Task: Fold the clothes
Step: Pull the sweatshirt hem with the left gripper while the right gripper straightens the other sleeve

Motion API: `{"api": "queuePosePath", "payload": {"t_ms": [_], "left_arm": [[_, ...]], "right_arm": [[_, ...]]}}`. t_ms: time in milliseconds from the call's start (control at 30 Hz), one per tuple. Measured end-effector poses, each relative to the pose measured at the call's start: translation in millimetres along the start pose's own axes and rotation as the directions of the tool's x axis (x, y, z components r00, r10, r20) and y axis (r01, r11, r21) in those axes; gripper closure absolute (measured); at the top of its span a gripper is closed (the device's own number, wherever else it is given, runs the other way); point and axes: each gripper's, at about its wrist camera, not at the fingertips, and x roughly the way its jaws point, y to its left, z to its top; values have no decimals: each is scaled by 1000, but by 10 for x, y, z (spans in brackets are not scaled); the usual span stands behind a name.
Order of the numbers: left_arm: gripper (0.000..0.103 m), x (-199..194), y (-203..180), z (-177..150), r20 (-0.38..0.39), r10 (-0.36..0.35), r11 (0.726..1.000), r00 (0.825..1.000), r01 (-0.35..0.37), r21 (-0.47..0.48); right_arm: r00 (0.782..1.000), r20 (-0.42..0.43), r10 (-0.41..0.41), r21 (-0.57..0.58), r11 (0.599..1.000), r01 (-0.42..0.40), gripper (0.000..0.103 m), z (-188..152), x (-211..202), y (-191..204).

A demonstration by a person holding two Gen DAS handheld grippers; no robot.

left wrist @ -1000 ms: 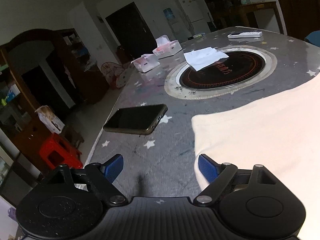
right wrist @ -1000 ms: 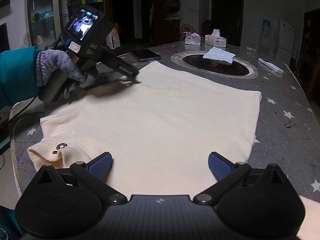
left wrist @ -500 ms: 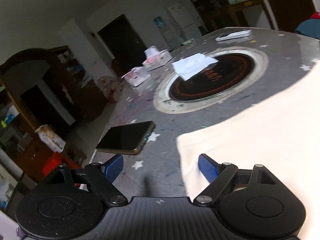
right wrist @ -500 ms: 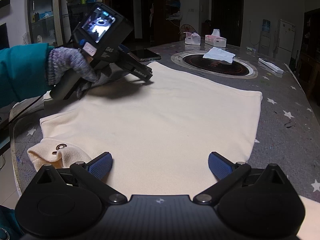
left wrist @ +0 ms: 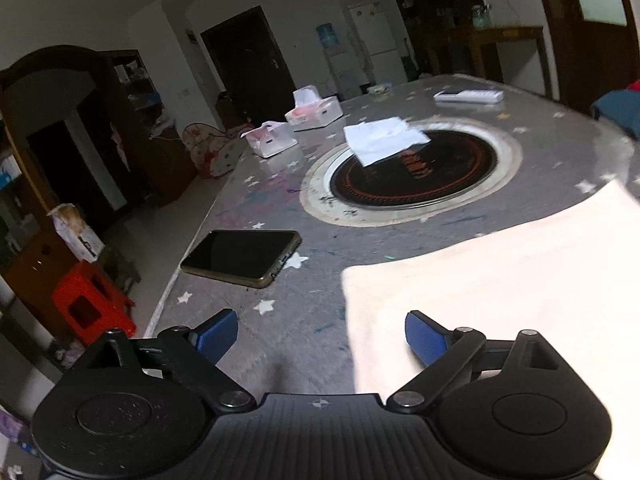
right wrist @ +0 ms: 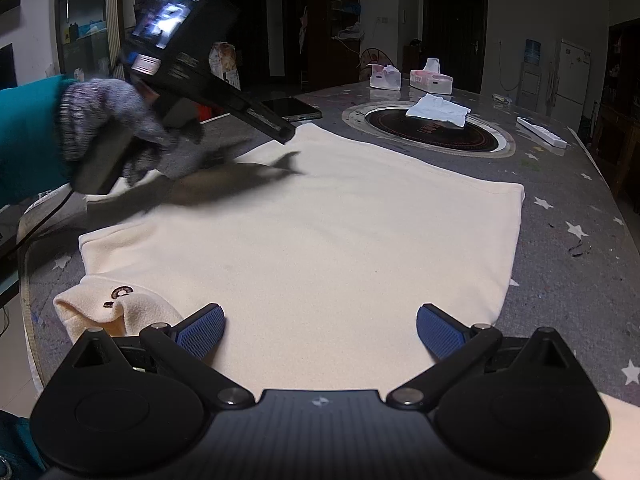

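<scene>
A cream garment [right wrist: 320, 232] lies flat on the grey star-patterned table [right wrist: 560, 280], with a small folded part bearing a dark logo [right wrist: 116, 304] at its near left. My right gripper [right wrist: 320, 328] is open and empty, low over the garment's near edge. My left gripper [left wrist: 320, 332] is open and empty, held above the garment's far left corner [left wrist: 360, 280]. It shows from outside in the right wrist view [right wrist: 280, 130], raised and casting a shadow on the cloth.
A black phone [left wrist: 242, 252] lies near the table's left edge by the garment corner. A round inset cooktop [left wrist: 412, 172] carries a white tissue [left wrist: 384, 140]. Two tissue boxes [left wrist: 312, 110] and a white remote [left wrist: 468, 96] sit further back. A red stool [left wrist: 92, 304] stands on the floor.
My left gripper has lifted and moved toward the garment's far corner, away from the cloth surface. My right gripper has not moved.
</scene>
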Motion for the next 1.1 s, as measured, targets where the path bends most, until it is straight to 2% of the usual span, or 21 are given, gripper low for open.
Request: {"api": "queuePosePath", "payload": {"t_ms": [133,233,433,567,700,867,967,1100], "left_arm": [[10,-249,55,-100,3,-54,997,999,54,-48],[10,-445,89,-266,11,-68,996,998,69,-58],[10,-748,196,-651,6,-61,997,998,61,-56],[9,-871,200,-873,-6,-57,998,998,57,-25],[7,-957,187,-1046,0,-37,999,999,37,16],[6,-1067,294,-1084,5,-13,1000,1000,13,-4],[6,-1176,315,-1063,29,-27,999,999,28,-19],[6,-1309,288,-1002,62,-64,997,996,66,-41]], "right_arm": [[1000,-2,-2,-3,1000,2,0,8,3,3],[1000,-3,-4,-5,1000,4,0,18,9,6],[1000,-17,-20,1,1000,20,0,51,3,32],[999,-15,-39,-2,999,39,0,101,-27,103],[1000,2,-19,-25,1000,19,0,182,-78,207],[1000,-10,16,-84,996,-17,0,198,-90,382],[1000,-23,16,-146,989,-19,0,161,-119,503],[1000,-23,3,-174,985,-7,0,87,-185,569]]}}
